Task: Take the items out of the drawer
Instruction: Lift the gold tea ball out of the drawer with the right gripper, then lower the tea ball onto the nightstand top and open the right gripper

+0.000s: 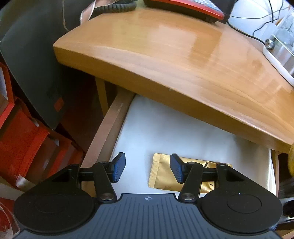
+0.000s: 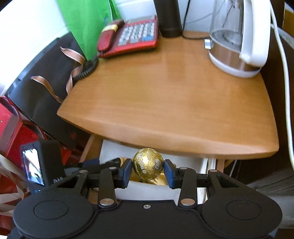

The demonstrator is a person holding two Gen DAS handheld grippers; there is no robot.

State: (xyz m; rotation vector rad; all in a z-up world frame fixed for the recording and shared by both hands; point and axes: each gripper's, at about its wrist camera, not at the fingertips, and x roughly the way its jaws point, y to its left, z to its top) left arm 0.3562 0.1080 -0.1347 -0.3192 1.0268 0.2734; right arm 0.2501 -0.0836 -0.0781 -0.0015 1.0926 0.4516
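The drawer (image 1: 108, 125) is pulled open under the wooden table top (image 1: 165, 60); its inside is lined white. A gold foil packet (image 1: 161, 174) lies flat in it. My left gripper (image 1: 148, 168) is open and empty, low over the drawer, its right finger over the packet's left part. My right gripper (image 2: 148, 170) is shut on a gold foil ball (image 2: 148, 163) and holds it above the drawer's front, below the table top's edge (image 2: 183, 145). The left gripper's body (image 2: 42, 163) shows at the lower left of the right wrist view.
A red telephone (image 2: 128, 36), a dark cylinder (image 2: 169, 16) and an electric kettle (image 2: 237, 36) stand at the back of the table top. A black bag with ribbon handles (image 2: 42, 92) and red bags (image 1: 23, 139) stand left of the table. Cables (image 1: 257, 22) run behind.
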